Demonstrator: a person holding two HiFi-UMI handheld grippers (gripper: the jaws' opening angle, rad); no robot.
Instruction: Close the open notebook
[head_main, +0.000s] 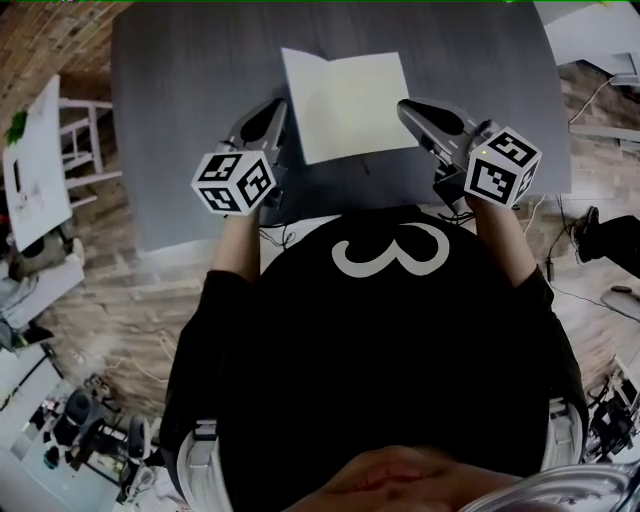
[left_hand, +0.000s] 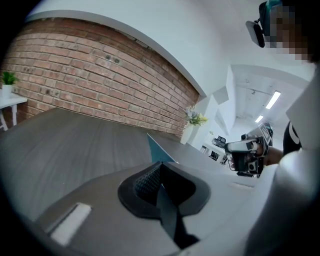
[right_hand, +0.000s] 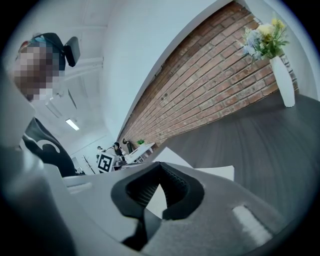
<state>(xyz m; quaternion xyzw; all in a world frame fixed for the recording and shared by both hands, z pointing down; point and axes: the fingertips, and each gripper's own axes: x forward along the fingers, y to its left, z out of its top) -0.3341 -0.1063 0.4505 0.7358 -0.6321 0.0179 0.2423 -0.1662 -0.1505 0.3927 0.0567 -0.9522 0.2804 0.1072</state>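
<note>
**Head view.** The notebook (head_main: 350, 105) lies on the grey table (head_main: 180, 120) straight ahead of me, between my two grippers. One pale face lies flat and uppermost. A narrow band along its left edge is set off by a crease. My left gripper (head_main: 282, 108) has its tips at that left edge, and my right gripper (head_main: 404, 104) has its tips at the right edge. Contact on either side cannot be confirmed from here.

**Left gripper view.** My fingers meet at the tips, and I see nothing between the pads. Directly past the tips, a teal corner of the notebook (left_hand: 156, 150) stands up off the table. I cannot settle whether the tips prop that corner or merely stand beside it.

**Right gripper view.** My fingers are together at the tips here too. The hollow behind them shows only white page beneath, and nothing is held. The notebook (right_hand: 212, 172) lies just beyond, with one white leaf flat and a second white face raised on its far side.

**Assessment.** The task is not complete. The inside pages face up, and one leaf is raised but not laid over. I judge the closing to be at most begun. What is left is to bring the teal-backed leaf across onto the flat page and settle it down.
</note>
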